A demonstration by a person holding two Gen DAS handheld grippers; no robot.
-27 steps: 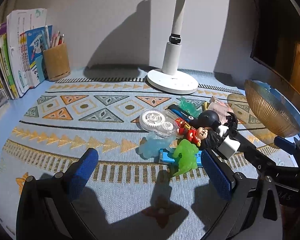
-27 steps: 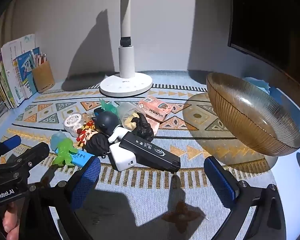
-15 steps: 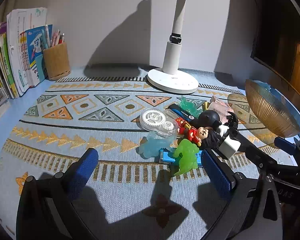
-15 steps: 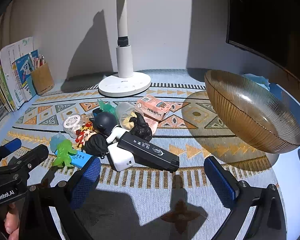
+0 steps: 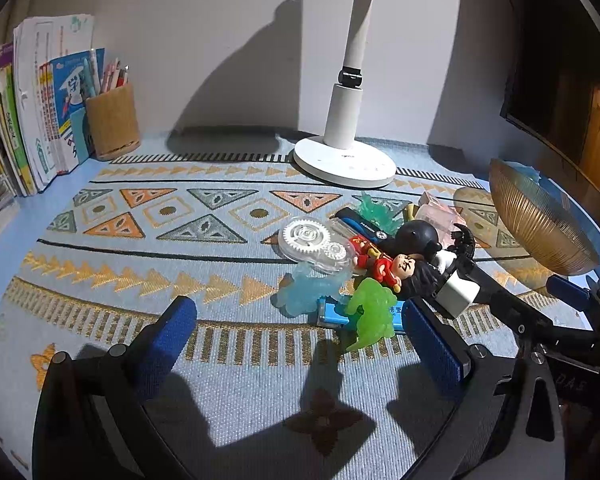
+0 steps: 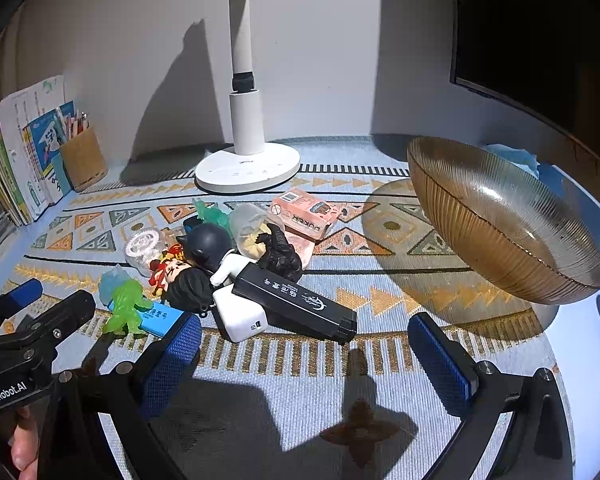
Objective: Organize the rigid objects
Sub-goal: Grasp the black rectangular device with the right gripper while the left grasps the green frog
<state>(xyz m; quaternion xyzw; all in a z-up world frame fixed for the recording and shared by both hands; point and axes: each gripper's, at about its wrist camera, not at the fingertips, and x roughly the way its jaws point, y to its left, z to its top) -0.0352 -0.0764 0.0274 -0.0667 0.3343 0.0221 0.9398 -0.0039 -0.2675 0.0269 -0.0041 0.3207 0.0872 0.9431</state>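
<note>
one bowl (image 6: pixel 500 224), one lamp (image 6: pixel 246 164), two green figures (image 5: pixel 370 312).

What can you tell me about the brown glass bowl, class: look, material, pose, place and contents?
The bowl is wide, shallow, amber-brown and see-through, with fine ribs running from rim to base; it looks like glass. It appears tilted, its opening turned toward the lamp, at the right end of the patterned mat. Nothing shows inside it. The toy pile sits apart to its left, and neither tool touches it.
</note>
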